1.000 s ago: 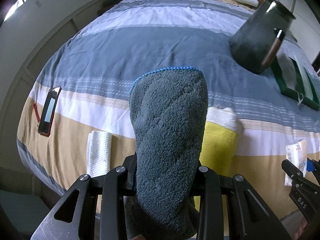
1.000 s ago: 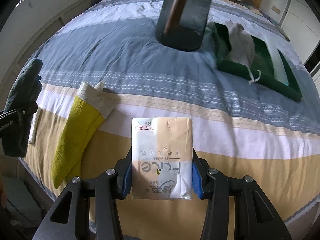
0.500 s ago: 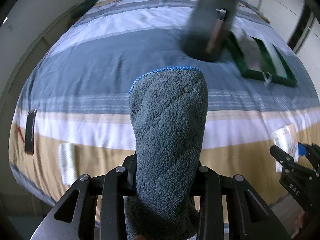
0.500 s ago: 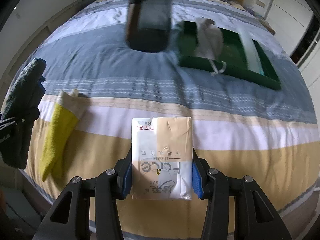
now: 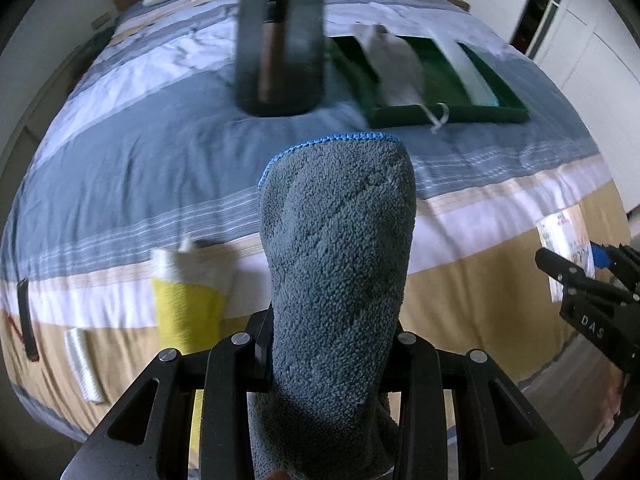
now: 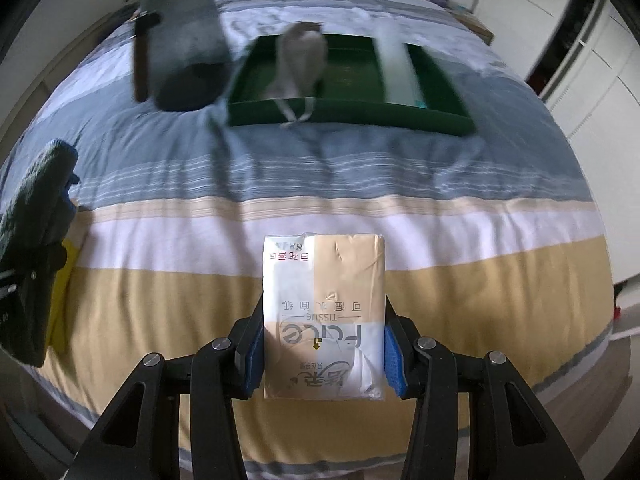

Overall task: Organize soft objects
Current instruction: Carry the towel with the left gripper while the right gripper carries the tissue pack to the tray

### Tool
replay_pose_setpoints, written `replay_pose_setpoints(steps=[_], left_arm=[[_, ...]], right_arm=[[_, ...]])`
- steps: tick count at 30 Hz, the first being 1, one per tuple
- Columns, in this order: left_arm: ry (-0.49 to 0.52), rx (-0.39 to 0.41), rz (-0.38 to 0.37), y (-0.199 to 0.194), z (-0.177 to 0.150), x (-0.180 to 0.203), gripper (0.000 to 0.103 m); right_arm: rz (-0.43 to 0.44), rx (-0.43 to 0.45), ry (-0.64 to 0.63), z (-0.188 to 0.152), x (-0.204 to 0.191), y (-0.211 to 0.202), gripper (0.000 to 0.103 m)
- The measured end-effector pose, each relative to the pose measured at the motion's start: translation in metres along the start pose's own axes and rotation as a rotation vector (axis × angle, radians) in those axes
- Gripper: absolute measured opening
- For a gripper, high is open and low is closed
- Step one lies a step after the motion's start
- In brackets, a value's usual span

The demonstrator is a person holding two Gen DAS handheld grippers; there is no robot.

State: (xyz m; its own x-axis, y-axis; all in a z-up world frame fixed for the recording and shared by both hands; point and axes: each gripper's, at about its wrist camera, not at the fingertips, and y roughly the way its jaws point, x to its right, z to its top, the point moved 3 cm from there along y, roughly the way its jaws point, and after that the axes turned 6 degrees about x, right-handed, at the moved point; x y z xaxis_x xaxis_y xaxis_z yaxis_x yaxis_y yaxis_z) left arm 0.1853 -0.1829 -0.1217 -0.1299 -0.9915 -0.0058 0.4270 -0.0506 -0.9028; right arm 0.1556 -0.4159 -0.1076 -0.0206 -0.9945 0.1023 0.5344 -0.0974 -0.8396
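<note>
Both claws are loaded above the foot of the striped bed (image 6: 360,184). The left claw (image 5: 332,360) is clamped tight on a fluffy grey-blue microfibre cloth with a blue stitched hem (image 5: 340,248), which stands up between its jaws and sags out behind them; the right claw (image 6: 324,356) squeezes a soft plastic-wrapped pack of facial tissues (image 6: 324,312) between its blue pads (image 6: 394,360), closed to the pack's width. Further up the bed lies a shallow dark green tray (image 6: 400,120) that already holds a pale cloth pouch with a drawstring (image 6: 300,64), and I take that tray to be where these go. The danger I see is at the drop. The cloth blocks most of the left camera's forward view, so it could be let go short of the rim and slump onto the bedding. The pack is held by its lower half only, and the slick wrap could slide out if the claw tips. A tall dark bag with a brown handle (image 6: 180,40) stands just beside the tray, easily knocked in passing. A yellow and white cloth (image 5: 188,308) and a small white folded cloth (image 5: 84,364) lie near the bed's edge, untouched.
</note>
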Motion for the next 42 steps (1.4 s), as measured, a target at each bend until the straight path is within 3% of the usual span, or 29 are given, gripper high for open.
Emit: replay_pose_setpoints(steps=[10, 18, 27, 42], left_arm=[[0.042, 0.02, -0.062, 0.007, 0.026, 0.043, 0.029], [0.05, 0.087, -0.111, 0.006, 0.069, 0.069, 0.029], [0.028, 0.163, -0.126, 0.006, 0.112, 0.077, 0.029], [-0.005, 0.185, -0.112, 0.022, 0.144, 0.082, 0.029]], right_arm=[[-0.038, 0.037, 0.048, 0.014, 0.036, 0.0, 0.046], [-0.052, 0.102, 0.047, 0.045, 0.051, 0.001, 0.046], [-0.073, 0.168, 0.043, 0.081, 0.064, 0.009, 0.046], [-0.096, 0.225, 0.036, 0.118, 0.07, 0.028, 0.046]])
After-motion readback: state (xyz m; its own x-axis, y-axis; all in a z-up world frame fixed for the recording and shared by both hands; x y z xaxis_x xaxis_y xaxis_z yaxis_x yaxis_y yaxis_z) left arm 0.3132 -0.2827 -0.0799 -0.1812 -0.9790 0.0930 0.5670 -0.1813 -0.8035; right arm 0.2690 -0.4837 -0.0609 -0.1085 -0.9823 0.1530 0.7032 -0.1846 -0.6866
